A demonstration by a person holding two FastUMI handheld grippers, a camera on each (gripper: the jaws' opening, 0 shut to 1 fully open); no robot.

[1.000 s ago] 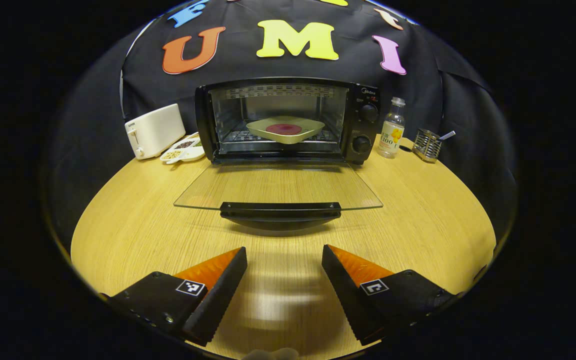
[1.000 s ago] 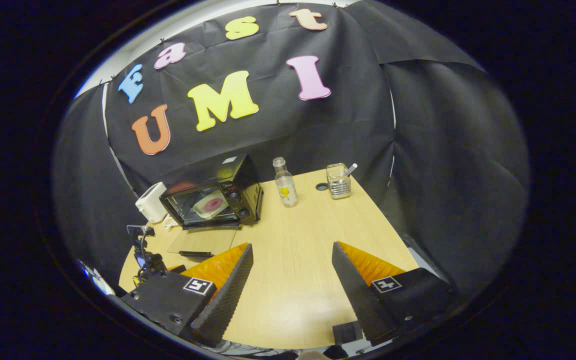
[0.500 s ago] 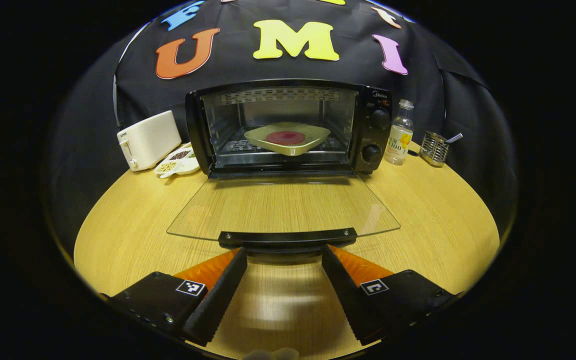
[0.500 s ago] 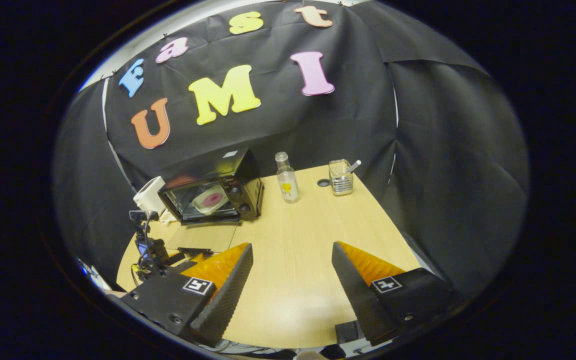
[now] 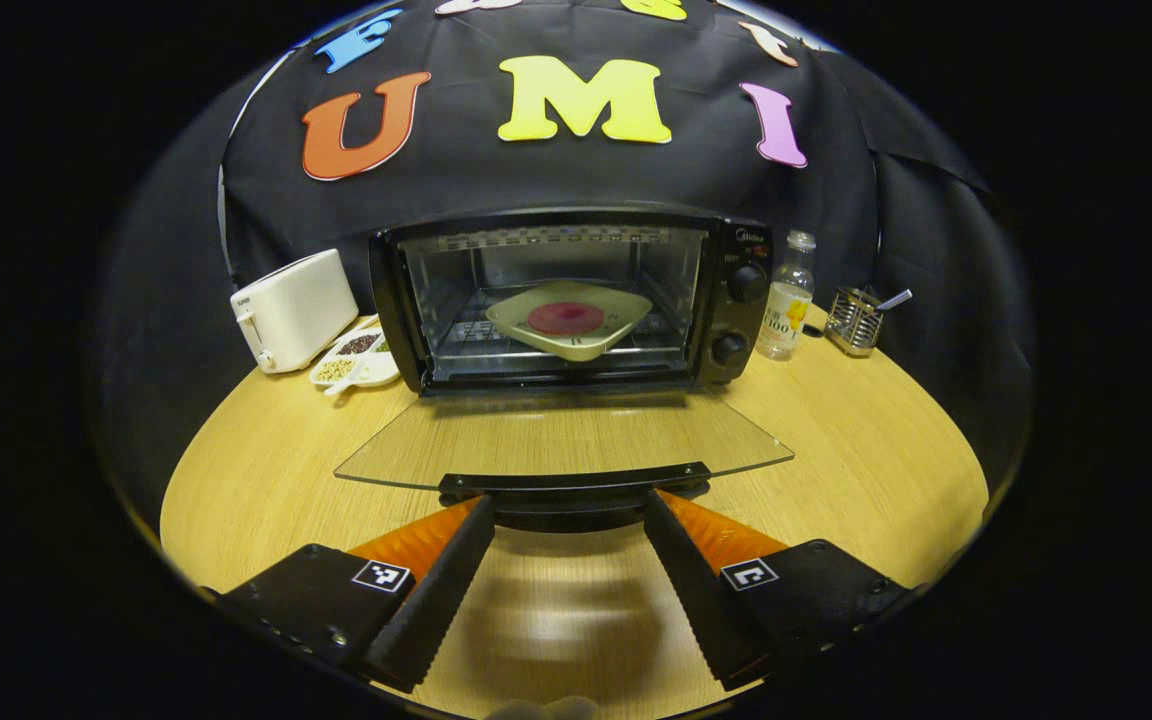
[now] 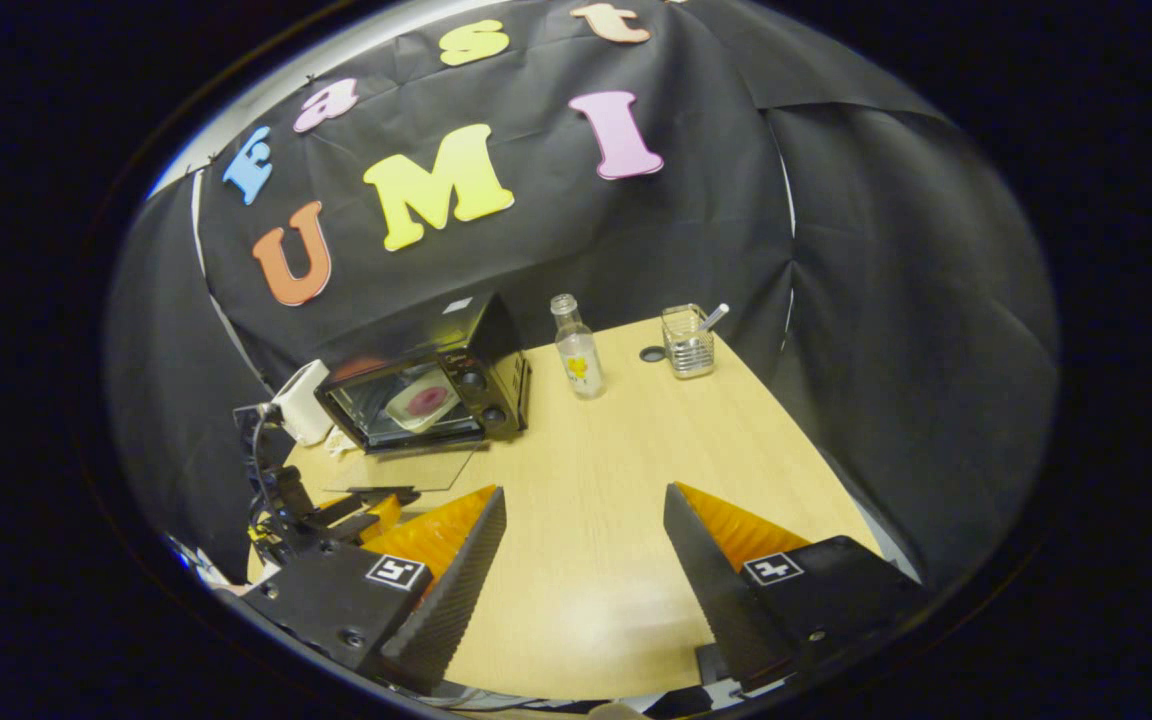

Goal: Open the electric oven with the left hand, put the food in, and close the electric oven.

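Observation:
The black electric oven (image 5: 576, 300) stands at the back of the table, its glass door (image 5: 556, 440) folded down nearly flat. Inside on the rack rests a pale square plate (image 5: 568, 320) holding a round red piece of food (image 5: 564, 317). My left gripper (image 5: 568, 505) is open, its fingertips right at the underside of the door's black handle (image 5: 573, 488); I cannot tell whether they touch it. My right gripper (image 6: 581, 495) is open and holds nothing, high over the table's right front. From there the oven (image 6: 426, 385) lies far left, with the left gripper (image 6: 336, 510) at its door.
A white toaster (image 5: 293, 308) and a white dish of grains (image 5: 356, 355) stand left of the oven. To its right are a small bottle (image 5: 784, 300) and a wire holder with a utensil (image 5: 856, 318). Bare wooden tabletop (image 6: 626, 460) spreads right of the oven.
My left gripper has moved forward until its open fingertips reached the door handle, and its view has tipped slightly upward. The right gripper drifted a little and stayed open.

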